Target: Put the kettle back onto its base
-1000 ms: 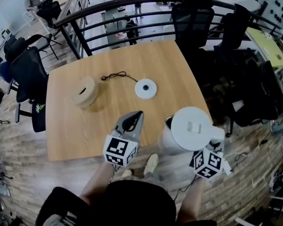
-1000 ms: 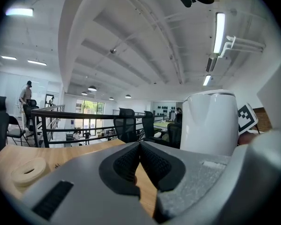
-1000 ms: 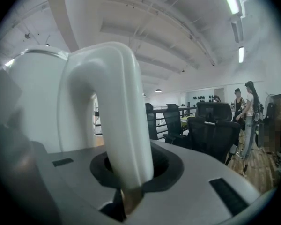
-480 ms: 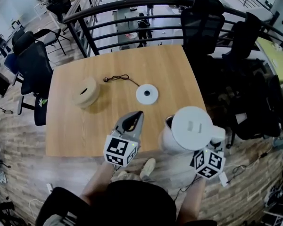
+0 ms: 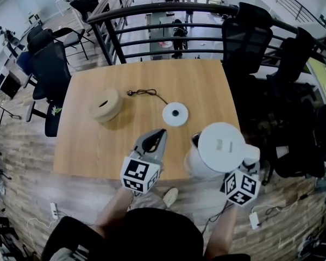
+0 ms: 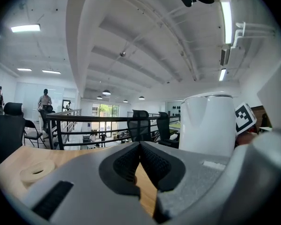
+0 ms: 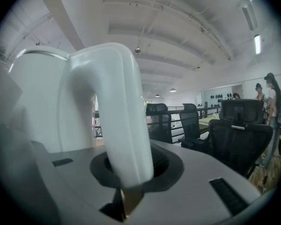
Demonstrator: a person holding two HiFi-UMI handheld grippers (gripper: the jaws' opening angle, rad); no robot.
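The white kettle (image 5: 219, 147) hangs over the table's near right edge, lid towards me. My right gripper (image 5: 245, 168) is shut on its handle (image 7: 118, 118), which stands upright between the jaws, with the kettle body (image 7: 40, 100) to its left. The round white base (image 5: 175, 114) lies on the table beyond and left of the kettle, and a black cord (image 5: 144, 93) trails away from it. My left gripper (image 5: 152, 142) is shut with nothing in it, over the near table edge. In the left gripper view, that gripper (image 6: 139, 146) has the kettle (image 6: 209, 124) to its right.
A round wooden ring (image 5: 105, 105) lies on the wooden table (image 5: 87, 145) to the left. Black office chairs (image 5: 50, 69) stand at the table's left and right. A black railing (image 5: 168, 10) runs behind the far edge.
The table has come nearer in the head view. Both grippers and the kettle have moved forward over its near edge, closer to the base. The grip on the handle is unchanged.
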